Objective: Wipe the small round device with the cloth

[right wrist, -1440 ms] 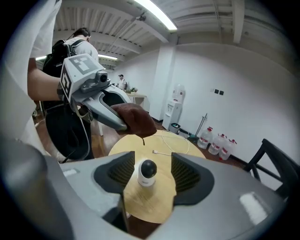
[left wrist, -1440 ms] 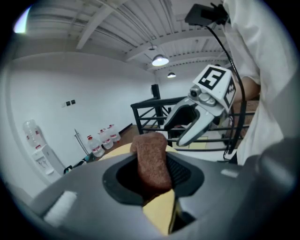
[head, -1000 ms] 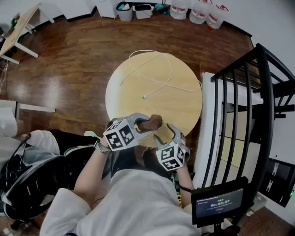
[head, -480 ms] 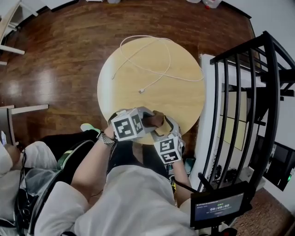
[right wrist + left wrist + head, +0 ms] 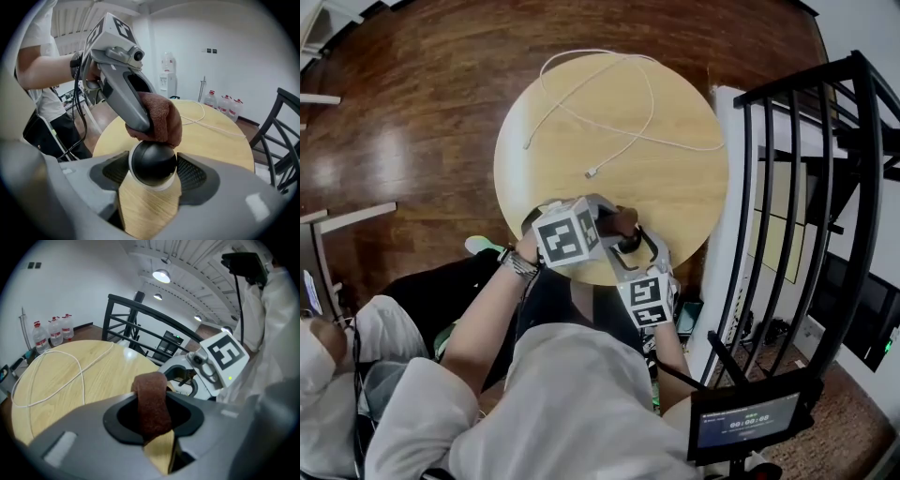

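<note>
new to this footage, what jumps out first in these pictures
The left gripper presses a brown cloth onto the small round device, a black ball held in the jaws of the right gripper at the near edge of the round table. Those jaws have just been opening slightly. Behind them a white cable loops across the wood.

1 round wooden table (image 5: 675, 187) is counted at the centre of the head view, with 1 white cable (image 5: 637, 122) laid on it. 2 grippers are counted at the table's lower edge, the left gripper (image 5: 609, 223) and the right gripper (image 5: 630, 248), and 2 marker cubes (image 5: 565, 234), 1 on each. 1 brown cloth (image 5: 161, 117) and 1 small round black device (image 5: 153, 163) are counted. 3 water bottles (image 5: 51, 331) are lined up at the left of the left gripper view. 1 black railing (image 5: 787, 187), 1 screen (image 5: 748, 424) and 1 wristwatch (image 5: 517, 264) are also counted.
</note>
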Demonstrator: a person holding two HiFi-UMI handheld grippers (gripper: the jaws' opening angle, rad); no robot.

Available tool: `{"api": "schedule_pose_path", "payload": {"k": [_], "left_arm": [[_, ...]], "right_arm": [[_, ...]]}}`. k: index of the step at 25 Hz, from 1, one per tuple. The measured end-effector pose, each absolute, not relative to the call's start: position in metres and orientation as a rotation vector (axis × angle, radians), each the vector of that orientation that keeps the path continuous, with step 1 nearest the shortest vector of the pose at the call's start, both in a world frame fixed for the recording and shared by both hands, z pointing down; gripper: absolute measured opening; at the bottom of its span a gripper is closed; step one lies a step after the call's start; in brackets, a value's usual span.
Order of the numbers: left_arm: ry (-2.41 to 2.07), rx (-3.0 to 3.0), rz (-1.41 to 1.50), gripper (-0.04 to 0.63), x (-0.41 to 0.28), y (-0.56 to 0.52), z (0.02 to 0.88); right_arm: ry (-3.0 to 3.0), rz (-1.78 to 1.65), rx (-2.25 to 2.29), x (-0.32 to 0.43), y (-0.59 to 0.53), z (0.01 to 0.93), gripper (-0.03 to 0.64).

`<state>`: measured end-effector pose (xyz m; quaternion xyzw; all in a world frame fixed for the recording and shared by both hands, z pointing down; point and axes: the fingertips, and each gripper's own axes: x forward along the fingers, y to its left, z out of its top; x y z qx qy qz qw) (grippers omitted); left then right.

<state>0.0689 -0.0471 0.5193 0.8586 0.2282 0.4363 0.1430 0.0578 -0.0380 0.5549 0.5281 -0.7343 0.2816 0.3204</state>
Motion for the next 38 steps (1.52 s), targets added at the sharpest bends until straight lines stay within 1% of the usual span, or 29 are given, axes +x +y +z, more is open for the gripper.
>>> {"api": "schedule_pose_path", "payload": {"k": [11, 22, 29, 38], "left_arm": [[0.610, 2.330, 1.270, 0.123, 0.078, -0.060, 0.538], [0.598, 2.305, 1.360, 0.120, 0.075, -0.070, 0.567], [0.623, 2.287, 1.314, 0.118, 0.078, -0.072, 0.587], [0.604, 2.401, 1.429, 0.118, 0.088, -0.071, 0.606]], "right_arm": [[-1.949, 0.814, 1.492, 0.058, -0.031, 0.554, 0.319], [-1.939, 0.824, 1.498, 0.061, -0.033, 0.553, 0.319], [-1.946, 0.845, 1.490, 0.062, -0.034, 0.555, 0.322], [-1.954, 0.849, 1.462, 0.067, -0.033, 0.566, 0.325]]}}
